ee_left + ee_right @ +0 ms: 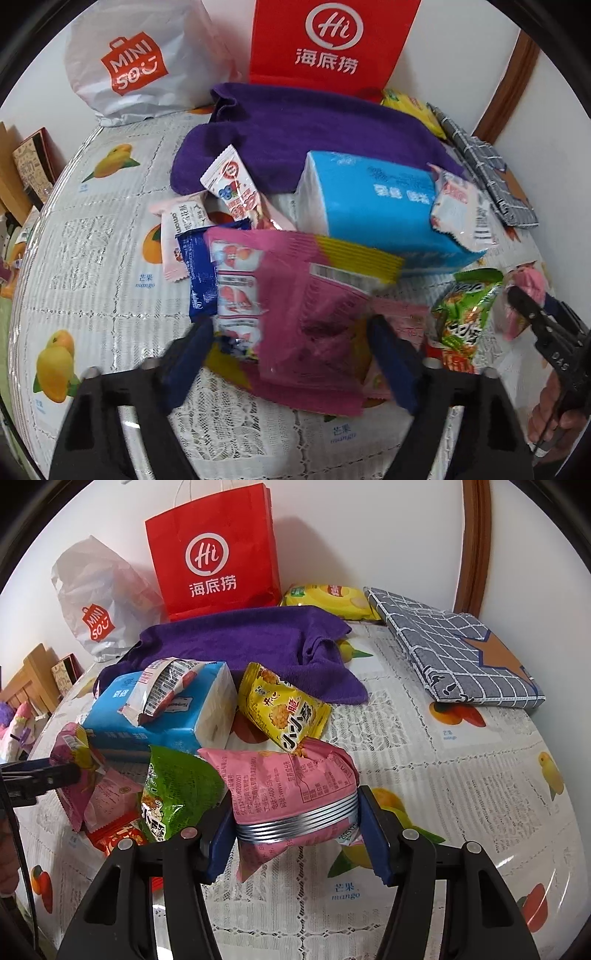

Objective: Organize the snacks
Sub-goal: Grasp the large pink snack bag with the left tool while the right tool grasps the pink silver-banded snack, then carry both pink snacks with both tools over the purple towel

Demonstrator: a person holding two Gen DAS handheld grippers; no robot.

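Red paper bag [216, 559] at wall reads "Hi" plus 海底捞; white plastic bag [98, 602] reads "MINISO"; lace-covered surface [461, 775] prints "mango". Right hand-held gripper [295, 834] clamps pink crinkled snack packet [291, 794], both pads pressing sides. Left hand-held gripper [291, 354] half-wide, magenta-and-yellow foil snack pouch [306, 306] between pads, contact unclear through blur. One blue tissue pack [162, 709], one purple towel [251, 642].
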